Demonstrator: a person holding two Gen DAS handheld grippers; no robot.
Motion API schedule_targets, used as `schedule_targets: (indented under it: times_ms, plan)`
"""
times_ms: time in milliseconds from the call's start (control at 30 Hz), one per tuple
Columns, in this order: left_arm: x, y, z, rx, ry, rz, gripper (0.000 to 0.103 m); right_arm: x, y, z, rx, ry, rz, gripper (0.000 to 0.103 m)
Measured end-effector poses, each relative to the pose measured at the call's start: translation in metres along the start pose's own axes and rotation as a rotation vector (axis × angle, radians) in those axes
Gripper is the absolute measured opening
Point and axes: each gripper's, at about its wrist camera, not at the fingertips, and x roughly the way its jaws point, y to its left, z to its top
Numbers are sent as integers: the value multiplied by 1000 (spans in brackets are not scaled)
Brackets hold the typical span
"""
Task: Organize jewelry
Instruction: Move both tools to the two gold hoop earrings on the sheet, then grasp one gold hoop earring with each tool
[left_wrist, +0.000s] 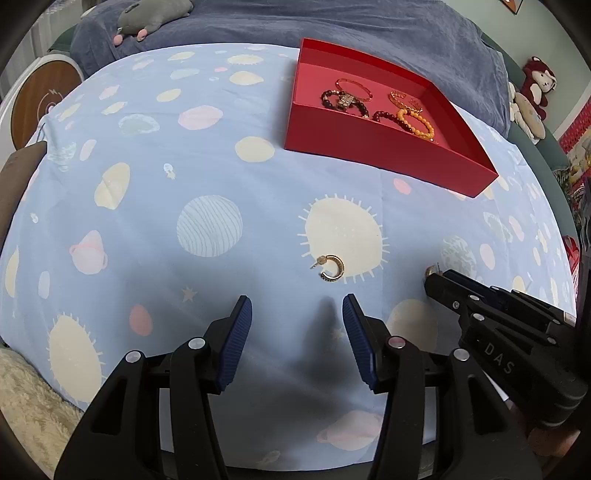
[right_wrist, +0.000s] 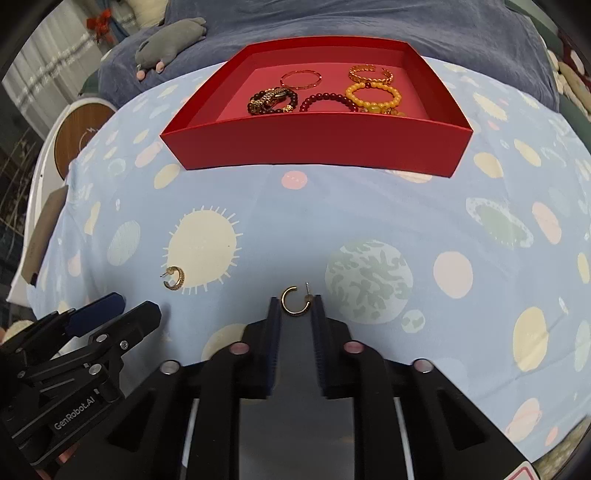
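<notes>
A red tray (left_wrist: 388, 155) (right_wrist: 317, 147) holds several bead bracelets and gold bangles (right_wrist: 325, 94). A gold hoop earring (left_wrist: 332, 268) (right_wrist: 174, 277) lies on the planet-print sheet just ahead of my open, empty left gripper (left_wrist: 297, 308) (right_wrist: 110, 306). A second gold hoop earring (right_wrist: 295, 300) sits between the fingertips of my right gripper (right_wrist: 295, 301) (left_wrist: 434, 282), which is nearly closed around it; contact is unclear.
A light blue sheet (left_wrist: 184, 166) covers the surface. A grey plush (left_wrist: 151, 16) lies on a dark blue blanket behind. A round wooden-topped stand (left_wrist: 40, 103) is at left. Stuffed toys (left_wrist: 535, 96) sit at right.
</notes>
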Motion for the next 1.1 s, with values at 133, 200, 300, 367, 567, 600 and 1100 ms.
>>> schedule_targets:
  times_ms: [133, 200, 300, 367, 567, 600, 1100]
  plan:
    - [2, -4, 3, 1, -1, -7, 49, -2, 0, -1, -9, -9, -10, 14]
    - [4, -5, 5, 5, -6, -6, 49, -5, -4, -2, 7, -12, -5, 14]
    - [8, -10, 9, 13, -9, -5, 48, -11, -12, -4, 38, -18, 4, 14]
    - [12, -12, 12, 19, -8, -1, 48, -14, -17, -5, 58, -21, 10, 14]
    - [16, -18, 16, 29, -20, 2, 31, -19, -23, -5, 79, -25, 21, 14]
    - [17, -19, 16, 33, -20, 5, 30, -19, -22, -4, 78, -26, 21, 14]
    - [4, -25, 21, 54, -29, 0, 19, -36, -29, 1, 96, -54, 46, 14]
